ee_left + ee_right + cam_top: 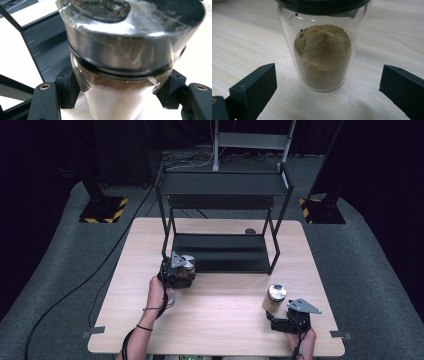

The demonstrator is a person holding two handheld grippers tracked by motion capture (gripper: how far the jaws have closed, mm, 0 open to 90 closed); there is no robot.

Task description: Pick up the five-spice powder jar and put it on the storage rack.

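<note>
We find two spice jars on a light wooden table (220, 320), each attended by one hand-held gripper.

The left gripper (181, 272) sits at the front left corner of a black two-tier metal rack (222, 252) that stands on the far half of the table. In the left gripper view its jaws are clamped on the glass body of the first spice jar (125, 82), one pad on each side just below the lid. This jar has a silver metal lid with a dark shaker top, clear film is wrapped over the lid, and brown powder shows through the glass. We cannot tell from the pictures whether its base rests on the table. The left hand (157, 292) comes in from the bottom edge of the high view.

The right gripper (280, 317) lies near the front right edge of the table. Its jaws stand wide apart, and neither pad touches anything. The second spice jar (323, 55) stands upright on the table just ahead of the jaws and centred on the gap between them. It is clear glass under a dark-rimmed lid, about half full of tan powder heaped to a peak.

The two jars stand well apart.
</note>
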